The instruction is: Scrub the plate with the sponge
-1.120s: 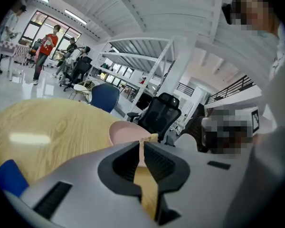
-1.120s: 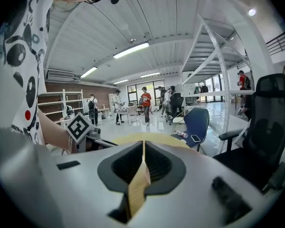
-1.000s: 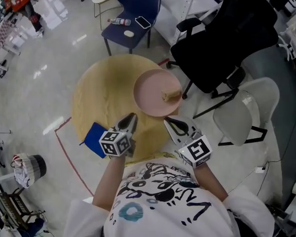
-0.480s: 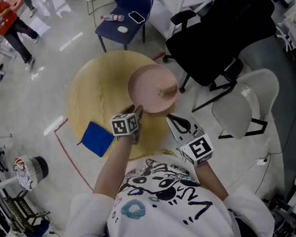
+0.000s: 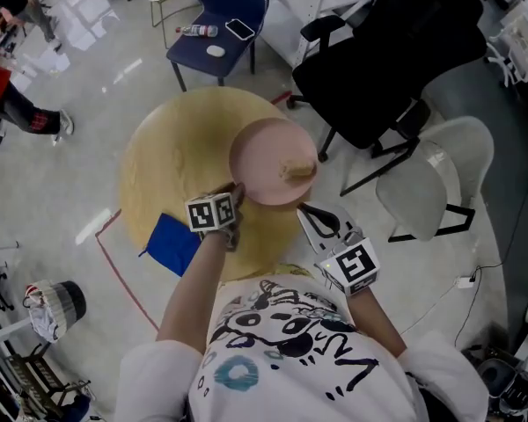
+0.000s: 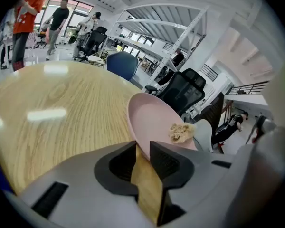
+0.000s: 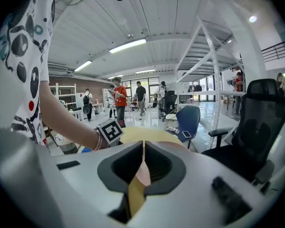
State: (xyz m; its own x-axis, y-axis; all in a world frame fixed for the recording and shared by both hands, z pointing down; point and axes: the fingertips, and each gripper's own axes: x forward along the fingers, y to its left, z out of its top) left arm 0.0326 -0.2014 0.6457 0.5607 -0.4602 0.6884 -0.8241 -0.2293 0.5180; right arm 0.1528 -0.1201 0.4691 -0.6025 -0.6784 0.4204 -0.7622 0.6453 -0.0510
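The left gripper [image 5: 235, 193] reaches across the near side of a round wooden table [image 5: 172, 161] to the near rim of a pink plate [image 5: 262, 152]. In the left gripper view, its jaws [image 6: 142, 148] have just been closing. They stand a narrow way apart with the plate's rim [image 6: 141, 144] caught between the tips, and both pads look pressed against it.

The right gripper [image 5: 303, 211] hangs just off the table's near right edge, close to the person's chest. It is beside the plate but apart from it. Its jaws [image 7: 143, 146] are together with nothing between them.

The plate lies face up at the right side of the table, and its far right part sticks out past the table's edge toward a black office chair [image 5: 396, 51]. Being round, it has no long axis.

A tan sponge-like lump [image 5: 297, 170] sits on the plate's right part, near the rim, with its longer side running left to right in the head view. A blue cloth [image 5: 173, 245] lies flat on the table's near left edge, well apart from the plate.
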